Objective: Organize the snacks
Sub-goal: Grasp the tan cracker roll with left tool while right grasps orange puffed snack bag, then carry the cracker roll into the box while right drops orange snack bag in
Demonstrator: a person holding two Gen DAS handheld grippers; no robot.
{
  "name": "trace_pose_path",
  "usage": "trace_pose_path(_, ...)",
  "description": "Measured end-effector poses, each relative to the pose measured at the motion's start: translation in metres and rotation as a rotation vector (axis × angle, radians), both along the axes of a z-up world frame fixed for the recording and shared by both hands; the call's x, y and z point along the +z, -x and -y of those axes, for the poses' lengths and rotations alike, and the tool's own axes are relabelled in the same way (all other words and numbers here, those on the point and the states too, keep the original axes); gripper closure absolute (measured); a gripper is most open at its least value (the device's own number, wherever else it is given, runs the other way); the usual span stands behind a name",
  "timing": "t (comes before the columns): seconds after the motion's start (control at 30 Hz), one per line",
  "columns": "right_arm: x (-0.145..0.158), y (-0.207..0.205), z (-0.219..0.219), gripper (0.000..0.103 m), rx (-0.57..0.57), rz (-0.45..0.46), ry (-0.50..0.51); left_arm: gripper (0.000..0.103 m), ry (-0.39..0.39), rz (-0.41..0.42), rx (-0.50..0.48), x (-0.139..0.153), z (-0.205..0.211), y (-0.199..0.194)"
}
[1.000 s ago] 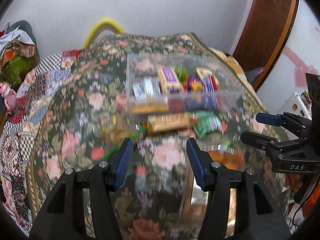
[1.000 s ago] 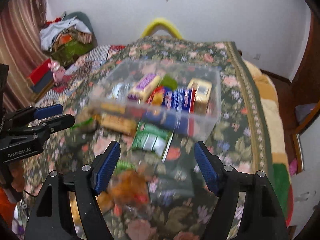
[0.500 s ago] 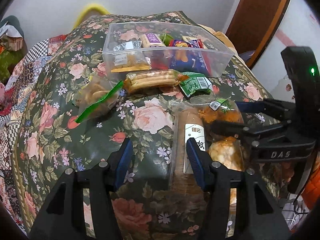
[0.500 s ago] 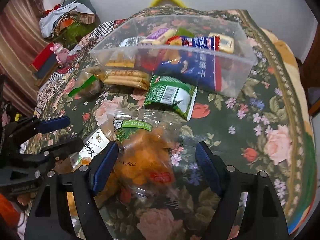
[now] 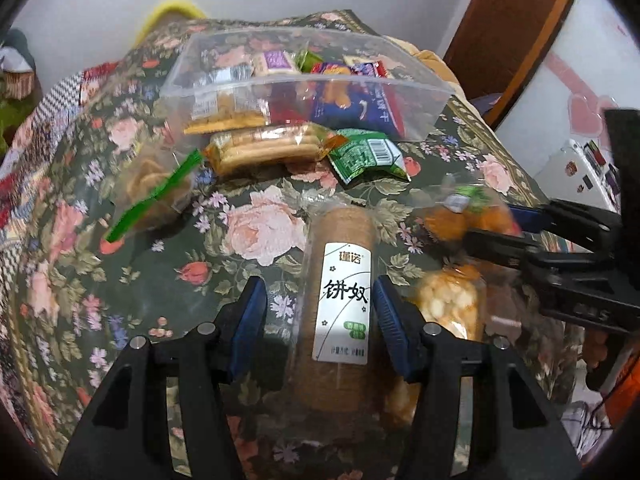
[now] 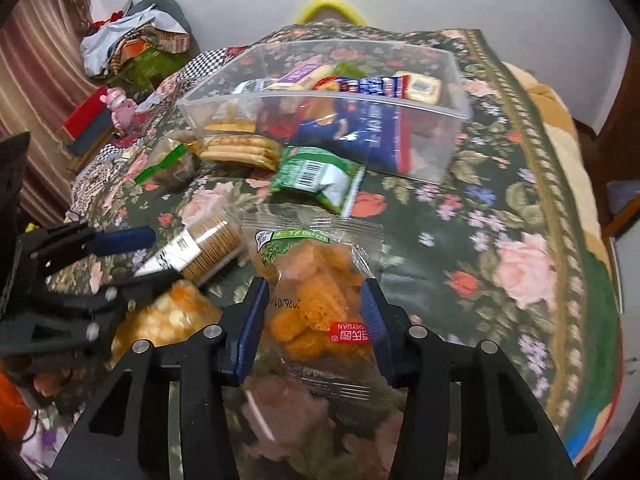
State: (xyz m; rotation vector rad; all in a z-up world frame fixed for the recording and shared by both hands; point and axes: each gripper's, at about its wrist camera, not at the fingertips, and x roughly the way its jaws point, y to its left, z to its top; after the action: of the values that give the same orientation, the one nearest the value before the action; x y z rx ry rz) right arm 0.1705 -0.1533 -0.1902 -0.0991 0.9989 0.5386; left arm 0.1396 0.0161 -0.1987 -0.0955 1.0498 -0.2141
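Note:
A clear plastic bin (image 5: 424,92) (image 6: 452,92) with several snack packs stands at the back of the floral cloth. My left gripper (image 5: 320,304) is open around a round cracker sleeve (image 5: 344,280) with a white label; its right pad touches the sleeve. The sleeve also shows in the right wrist view (image 6: 208,248). My right gripper (image 6: 314,308) is open astride a clear bag of orange snacks (image 6: 316,292), close on both sides. It shows from the side in the left wrist view (image 5: 516,232).
In front of the bin lie a biscuit pack (image 5: 264,148), a green packet (image 5: 368,156) (image 6: 316,176) and a bag with a green strip (image 5: 156,192). A bag of pale puffs (image 5: 448,304) (image 6: 168,320) lies between the grippers. Clothes pile at the left (image 6: 132,44).
Both grippers have dropped lower and moved forward over the cloth. The cracker sleeve now sits between my left fingers and the orange snack bag between my right fingers, which have narrowed.

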Motion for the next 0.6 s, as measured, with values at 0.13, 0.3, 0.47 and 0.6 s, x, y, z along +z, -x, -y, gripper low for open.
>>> trace_pose_path(0.13,0.003,0.003,0.016,0.060,-0.036,0.004,-0.001,0.047,0.048,-0.013,0.029,-0.007,-0.002,-0.007)
trace_pose_path(0.3,0.004,0.004,0.022,0.060,-0.053,0.001,-0.011,0.052,0.067,-0.021,0.078,-0.014,-0.007,-0.010)
trace_pose_path(0.47,0.009,0.009,0.021,0.060,-0.043,0.009,-0.029,0.066,-0.002,-0.016,0.103,-0.014,-0.015,-0.004)
trace_pose_path(0.6,0.013,0.010,0.021,0.060,-0.047,0.024,-0.036,0.067,-0.036,-0.005,0.117,-0.009,-0.022,0.005)
